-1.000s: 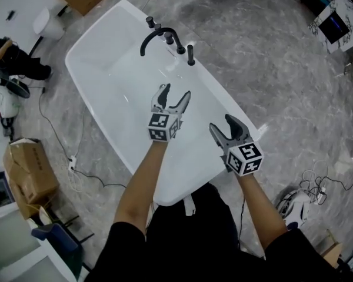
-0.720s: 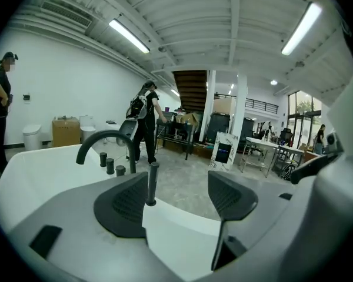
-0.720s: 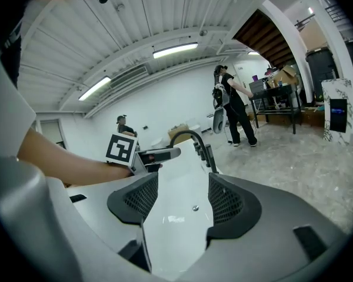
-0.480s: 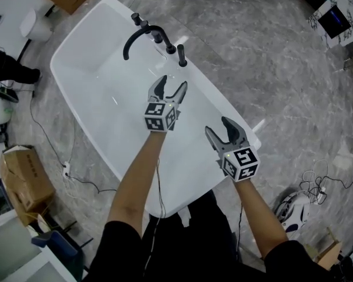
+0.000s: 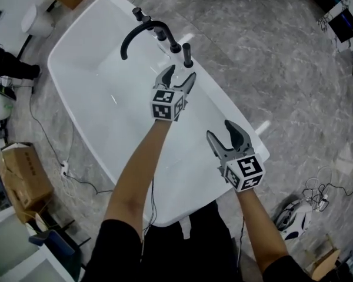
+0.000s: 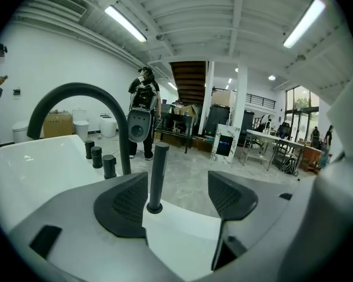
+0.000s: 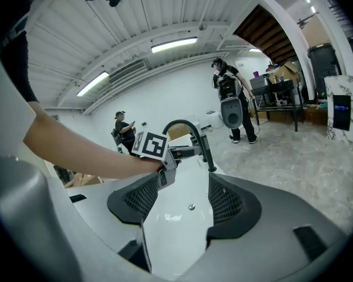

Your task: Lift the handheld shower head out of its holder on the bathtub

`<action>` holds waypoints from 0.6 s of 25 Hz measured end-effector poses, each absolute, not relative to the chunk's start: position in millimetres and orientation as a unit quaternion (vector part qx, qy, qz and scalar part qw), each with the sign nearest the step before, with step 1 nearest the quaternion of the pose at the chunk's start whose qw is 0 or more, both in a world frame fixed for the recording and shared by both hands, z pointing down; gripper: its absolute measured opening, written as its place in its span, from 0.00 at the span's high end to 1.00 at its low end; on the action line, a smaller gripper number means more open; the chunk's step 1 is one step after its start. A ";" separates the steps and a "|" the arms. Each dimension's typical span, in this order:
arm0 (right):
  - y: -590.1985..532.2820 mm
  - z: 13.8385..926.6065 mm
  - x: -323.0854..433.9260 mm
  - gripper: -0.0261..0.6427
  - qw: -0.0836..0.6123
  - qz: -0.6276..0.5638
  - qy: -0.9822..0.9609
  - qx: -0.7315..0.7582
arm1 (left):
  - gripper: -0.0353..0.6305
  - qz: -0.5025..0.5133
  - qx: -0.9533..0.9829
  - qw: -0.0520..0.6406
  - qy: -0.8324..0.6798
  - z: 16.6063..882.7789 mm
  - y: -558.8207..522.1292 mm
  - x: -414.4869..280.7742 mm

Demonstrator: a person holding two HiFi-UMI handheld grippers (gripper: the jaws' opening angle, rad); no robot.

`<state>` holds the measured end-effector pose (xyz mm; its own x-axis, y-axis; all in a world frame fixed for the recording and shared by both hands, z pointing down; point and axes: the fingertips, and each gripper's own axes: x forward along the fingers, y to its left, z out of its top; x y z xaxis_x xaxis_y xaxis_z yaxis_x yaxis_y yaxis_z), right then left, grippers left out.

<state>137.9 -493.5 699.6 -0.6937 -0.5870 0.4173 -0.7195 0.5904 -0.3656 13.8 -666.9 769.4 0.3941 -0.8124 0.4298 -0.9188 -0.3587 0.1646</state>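
Left gripper (image 5: 181,73) has neared the shower head (image 5: 187,54) on the white bathtub (image 5: 88,93) — jaws apart, right gripper (image 5: 220,129) likewise; left gripper view alone shows, apparently, stairs (image 6: 190,78).

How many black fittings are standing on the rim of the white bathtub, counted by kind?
Curved black spout: 1
Short black cylindrical knobs: 3
Upright black handheld shower head: 1
Total: 5
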 end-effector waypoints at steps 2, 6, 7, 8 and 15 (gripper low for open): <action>-496.3 703.1 132.3 0.61 0.131 0.254 -0.887 0.363 | 0.50 0.149 0.811 0.191 -0.533 779.6 -674.4 8.0; -500.4 713.7 134.0 0.61 0.141 0.252 -0.888 0.357 | 0.50 0.156 0.807 0.191 -0.537 793.3 -688.5 4.4; -501.0 716.6 136.0 0.61 0.141 0.253 -0.887 0.358 | 0.50 0.156 0.808 0.191 -0.536 795.2 -692.4 6.8; -500.8 720.0 137.4 0.61 0.142 0.255 -0.886 0.360 | 0.50 0.157 0.809 0.190 -0.533 797.7 -695.8 9.3; -490.7 741.0 140.6 0.61 0.148 0.273 -0.877 0.368 | 0.50 0.172 0.818 0.187 -0.516 818.3 -720.7 15.4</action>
